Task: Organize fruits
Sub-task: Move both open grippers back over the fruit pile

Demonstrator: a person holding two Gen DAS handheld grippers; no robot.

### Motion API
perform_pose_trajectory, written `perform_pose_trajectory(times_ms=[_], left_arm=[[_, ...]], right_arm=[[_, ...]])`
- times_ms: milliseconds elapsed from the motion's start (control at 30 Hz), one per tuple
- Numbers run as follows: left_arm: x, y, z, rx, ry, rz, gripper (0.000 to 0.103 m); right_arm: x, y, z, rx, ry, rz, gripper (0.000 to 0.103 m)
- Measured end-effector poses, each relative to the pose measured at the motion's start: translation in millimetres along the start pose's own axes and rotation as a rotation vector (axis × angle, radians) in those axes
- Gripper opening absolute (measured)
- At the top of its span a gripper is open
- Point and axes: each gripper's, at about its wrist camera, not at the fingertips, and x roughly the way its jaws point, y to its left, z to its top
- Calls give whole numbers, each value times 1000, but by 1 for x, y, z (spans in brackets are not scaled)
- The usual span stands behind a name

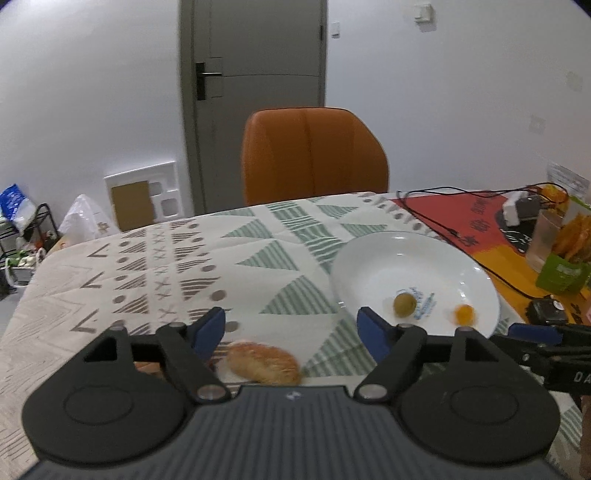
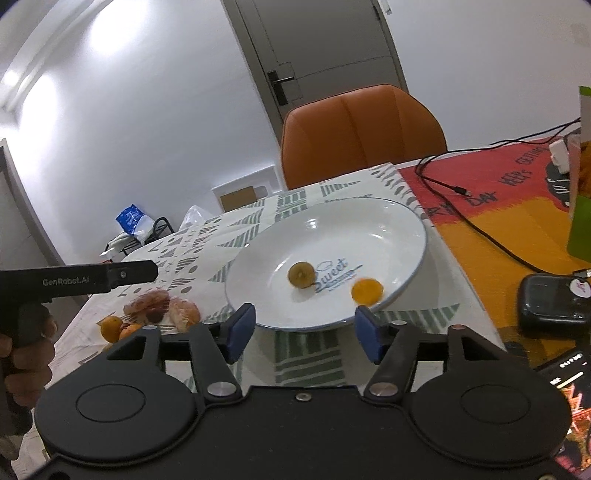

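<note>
A lived-in home, dining corner of a flat by the look of it. Table [image 1: 155,266] spread with a patterned cloth, green triangles and grey marks, and a red-and-orange printed mat [image 2: 491,206] laid over its far side. Padded orange dining chair [image 1: 314,155] pushed in at the far edge. Behind it a grey interior door [image 1: 255,74] with a lever handle, plain white walls, wall switches [image 1: 423,13]. Household clutter on the floor: a small black wire rack [image 1: 22,236] with bags, a foam packing insert [image 1: 144,195] leaning on the wall. On the table, a white dinner plate [image 2: 369,221] printed "Sweet", a loose charging cable [image 2: 480,225], snack packets [image 1: 561,258].
</note>
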Motion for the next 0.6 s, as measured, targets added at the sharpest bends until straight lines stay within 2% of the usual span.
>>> perform_pose_trajectory(times_ms=[167,233,333,400,600], left_arm=[[-9,17,-6,-25,-14,32,81],[-13,23,-9,-32,-21,46,85],[-20,34,-13,-44,-25,63,86],[-25,42,-16,-56,-31,81,87],[-35,64,-28,-96,-25,126,88]], right_arm=[[5,10,2,-12,2,11,71],[7,15,2,-14,-2,16,83],[9,23,1,-19,-12,27,95],[12,31,1,-32,-14,38,99],[18,54,-3,-75,9,79,100]])
